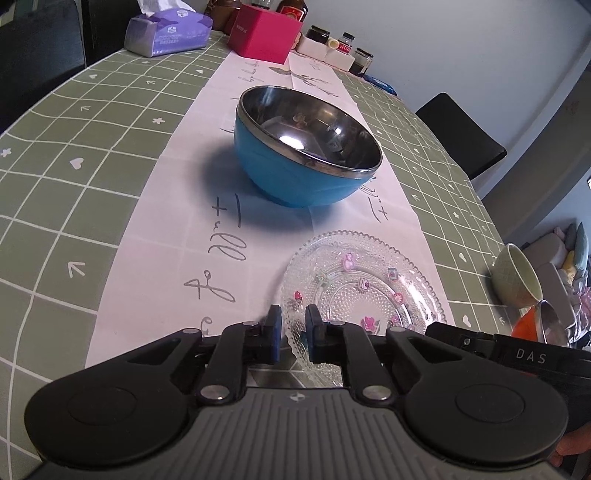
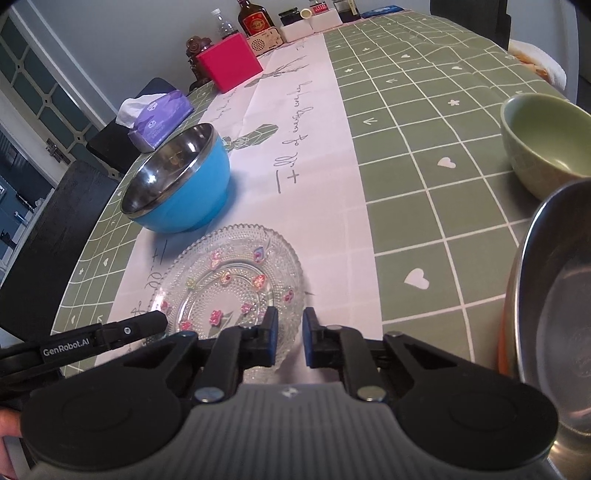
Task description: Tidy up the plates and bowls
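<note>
A clear glass plate (image 1: 362,288) with pink flower marks lies on the white runner; it also shows in the right wrist view (image 2: 232,280). A blue bowl (image 1: 306,147) with a steel inside stands beyond it, also in the right wrist view (image 2: 177,181). My left gripper (image 1: 293,332) is open a little, its jaws at the plate's near left rim. My right gripper (image 2: 290,339) is open a little at the plate's near right rim, empty. A green bowl (image 2: 550,144) and a steel bowl (image 2: 561,314) with an orange outside sit at the right.
A green checked tablecloth (image 1: 92,184) covers the table. At the far end stand a pink box (image 1: 264,35), a purple tissue pack (image 1: 166,33), jars (image 1: 343,46) and a bottle (image 2: 255,18). A black chair (image 1: 461,133) is at the far side.
</note>
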### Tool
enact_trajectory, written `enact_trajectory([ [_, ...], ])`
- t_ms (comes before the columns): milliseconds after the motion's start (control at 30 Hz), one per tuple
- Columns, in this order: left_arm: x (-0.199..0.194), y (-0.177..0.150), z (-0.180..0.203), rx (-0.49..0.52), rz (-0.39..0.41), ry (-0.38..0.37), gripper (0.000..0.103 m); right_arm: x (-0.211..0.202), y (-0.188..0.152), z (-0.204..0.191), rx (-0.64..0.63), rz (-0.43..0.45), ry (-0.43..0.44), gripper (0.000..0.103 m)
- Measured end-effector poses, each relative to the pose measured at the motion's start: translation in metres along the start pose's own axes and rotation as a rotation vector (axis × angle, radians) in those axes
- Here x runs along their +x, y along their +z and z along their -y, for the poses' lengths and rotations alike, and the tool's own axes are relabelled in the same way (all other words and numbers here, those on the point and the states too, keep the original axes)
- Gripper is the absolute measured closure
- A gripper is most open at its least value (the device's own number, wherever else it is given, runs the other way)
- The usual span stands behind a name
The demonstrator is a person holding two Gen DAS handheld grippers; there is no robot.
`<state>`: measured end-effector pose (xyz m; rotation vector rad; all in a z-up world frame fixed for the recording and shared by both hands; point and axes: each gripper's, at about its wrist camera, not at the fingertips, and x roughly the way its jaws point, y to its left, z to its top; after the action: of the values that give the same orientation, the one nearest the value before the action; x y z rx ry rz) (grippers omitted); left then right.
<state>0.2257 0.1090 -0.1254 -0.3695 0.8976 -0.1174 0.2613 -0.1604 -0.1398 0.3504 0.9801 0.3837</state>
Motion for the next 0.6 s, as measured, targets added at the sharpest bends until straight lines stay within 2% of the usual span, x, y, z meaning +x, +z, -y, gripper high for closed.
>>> enact_trajectory([
  [300,-0.006,0.001,0.004,0.025,0.029,-0.002,0.089,-0.004,0.002,0.001,0.002,0.019,0.004,0.093],
  [600,-0.027,0.007,0.007,0.004,0.05,-0.027,0.089,-0.024,0.008,-0.006,0.002,0.067,0.029,0.093],
])
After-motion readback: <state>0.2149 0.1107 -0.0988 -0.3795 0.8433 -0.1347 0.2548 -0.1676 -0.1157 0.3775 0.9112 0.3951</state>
